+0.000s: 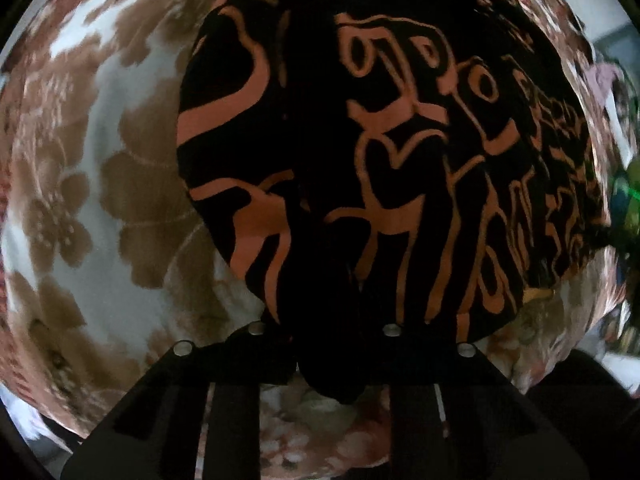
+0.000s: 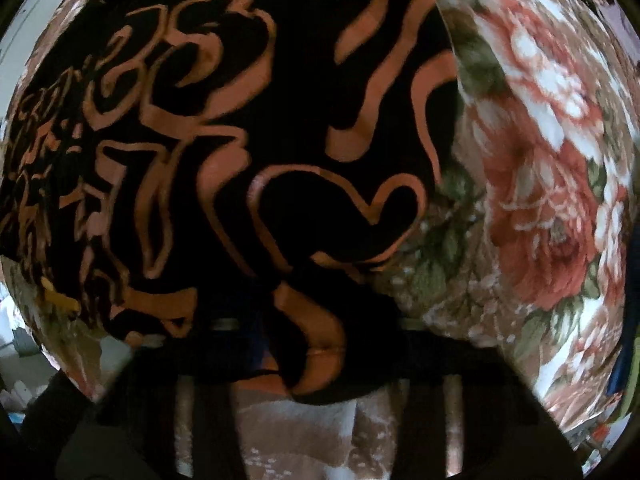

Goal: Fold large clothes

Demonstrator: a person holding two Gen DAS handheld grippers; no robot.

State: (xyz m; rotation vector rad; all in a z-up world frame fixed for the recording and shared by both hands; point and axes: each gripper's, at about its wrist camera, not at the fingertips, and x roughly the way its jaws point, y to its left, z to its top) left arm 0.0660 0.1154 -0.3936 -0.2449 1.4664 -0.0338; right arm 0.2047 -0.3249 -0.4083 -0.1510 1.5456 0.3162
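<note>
Both tools, left point(image 1: 332, 364) and right point(image 2: 316, 364), are clenched on an edge of the black garment with orange squiggle print point(image 1: 380, 152), spread over the floral bedspread point(image 1: 120, 208). Only 1 thin bunch sits in each pinch, so uneven pulling could slip a corner free and skew the fold.

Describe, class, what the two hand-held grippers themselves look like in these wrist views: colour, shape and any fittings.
Both are matte black. The left gripper has a broad, angular body with lengthwise slots and four small round silver studs across its front edge. The right gripper is darker and blurrier; black bars with gaps show, plus pale metal fittings near its front. No cables, markings or sleeves are visible.
</note>
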